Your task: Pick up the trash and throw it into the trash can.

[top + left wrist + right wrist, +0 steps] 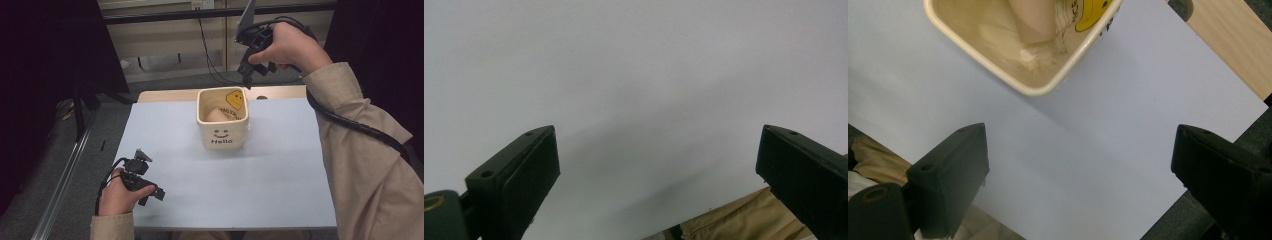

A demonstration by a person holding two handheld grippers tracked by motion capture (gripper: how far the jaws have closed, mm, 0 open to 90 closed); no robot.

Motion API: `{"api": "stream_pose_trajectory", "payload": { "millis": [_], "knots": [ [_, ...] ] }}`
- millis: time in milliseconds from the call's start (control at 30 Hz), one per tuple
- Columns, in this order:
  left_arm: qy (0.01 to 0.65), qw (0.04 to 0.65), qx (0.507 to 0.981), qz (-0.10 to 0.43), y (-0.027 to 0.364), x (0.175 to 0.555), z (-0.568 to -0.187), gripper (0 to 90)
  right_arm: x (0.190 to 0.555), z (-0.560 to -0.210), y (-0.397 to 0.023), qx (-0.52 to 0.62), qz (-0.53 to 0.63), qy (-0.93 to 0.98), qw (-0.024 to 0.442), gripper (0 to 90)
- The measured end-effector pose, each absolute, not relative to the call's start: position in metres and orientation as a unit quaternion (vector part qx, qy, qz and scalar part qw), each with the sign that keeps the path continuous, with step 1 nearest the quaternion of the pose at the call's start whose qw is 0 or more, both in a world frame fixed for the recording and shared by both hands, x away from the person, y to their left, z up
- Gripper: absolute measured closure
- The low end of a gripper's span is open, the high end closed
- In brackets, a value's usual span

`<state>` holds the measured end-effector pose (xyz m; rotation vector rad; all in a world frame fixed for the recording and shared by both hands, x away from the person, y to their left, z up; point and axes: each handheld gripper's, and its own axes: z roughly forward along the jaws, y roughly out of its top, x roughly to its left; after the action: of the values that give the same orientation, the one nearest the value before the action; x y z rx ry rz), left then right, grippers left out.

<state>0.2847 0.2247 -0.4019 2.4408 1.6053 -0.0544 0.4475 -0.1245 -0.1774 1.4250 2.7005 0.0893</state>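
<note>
On your desk [280, 195] one thing stands in the way: the square cream mug [223, 131], set in the middle toward the far side. Its mouth is partly taken up by a pinkish roll [216, 115] and a yellow smiley card [234, 99] leaning inside, so little room is left there. Around the mug, the pale sheet lies bare on every side, with wide room to its left, right and near side. Your right gripper [246, 80] hangs just beyond the far rim, its fingers [950, 177] spread wide with nothing between them. Your left gripper [156, 193] sits at the near left edge, well apart from the mug, over bare sheet.
</note>
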Motion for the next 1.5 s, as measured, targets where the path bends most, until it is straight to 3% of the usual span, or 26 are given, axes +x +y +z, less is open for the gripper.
{"api": "stream_pose_trajectory", "payload": {
  "millis": [533,1500],
  "knots": [
    [0.541,0.105,0.834,-0.023,0.222,0.285,-0.402,3.4,0.412,-0.191,-0.154,0.456,0.026,0.888,0.058,8.3],
    [0.537,0.101,0.837,-0.015,0.219,0.286,-0.401,3.4,0.362,-0.264,-0.209,0.503,0.035,0.862,0.054,8.9]
  ]
}}
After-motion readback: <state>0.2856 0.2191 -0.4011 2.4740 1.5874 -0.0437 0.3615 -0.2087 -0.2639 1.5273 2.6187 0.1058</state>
